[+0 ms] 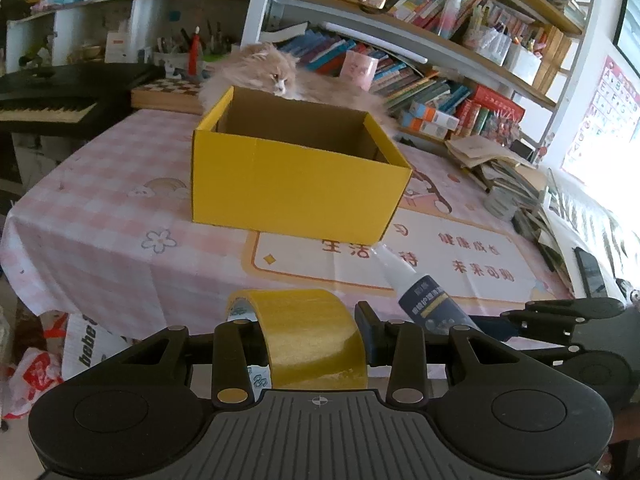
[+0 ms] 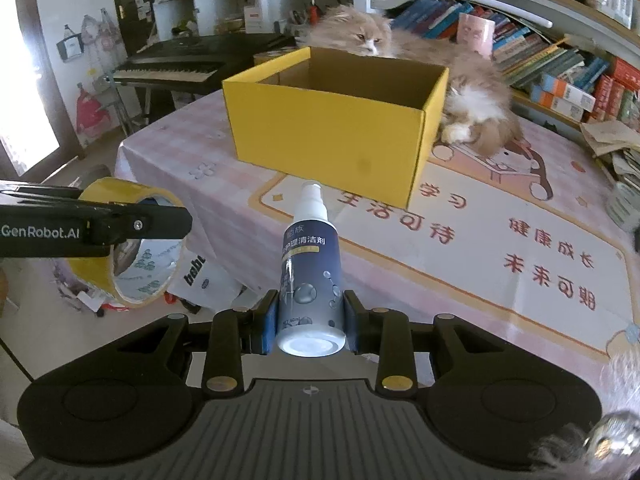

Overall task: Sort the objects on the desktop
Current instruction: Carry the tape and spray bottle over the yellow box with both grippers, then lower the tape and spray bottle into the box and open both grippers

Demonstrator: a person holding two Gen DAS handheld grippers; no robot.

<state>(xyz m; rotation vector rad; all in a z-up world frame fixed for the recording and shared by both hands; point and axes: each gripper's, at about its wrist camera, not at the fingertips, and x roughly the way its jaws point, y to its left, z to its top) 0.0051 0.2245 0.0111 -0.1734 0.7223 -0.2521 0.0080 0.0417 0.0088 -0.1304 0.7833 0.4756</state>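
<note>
Yellow tape roll sits clamped in the left tongs in the left wrist view, roll on edge, held out over the near edge of the surface, which wears a pink checked cloth. Yellow cardboard box stands open-topped mid-surface ahead of the tongs; inside is not fully visible. Fluffy cat lies just behind the box's far wall. Spray bottle shows to the right, nozzle pointing toward the box corner, its base hidden behind the right tongs.

Right wrist view: right tongs closed on the spray bottle near its base, one finger pressed to each side, nozzle aimed forward at the box. Bottle is off the surface, near the box's front wall but apart from it. Left tongs enter from the left edge, gripping the tape roll through its wall, roll tilted, hanging beyond the surface's left edge. Cat lies behind and right of the box, touching its right side.
</note>
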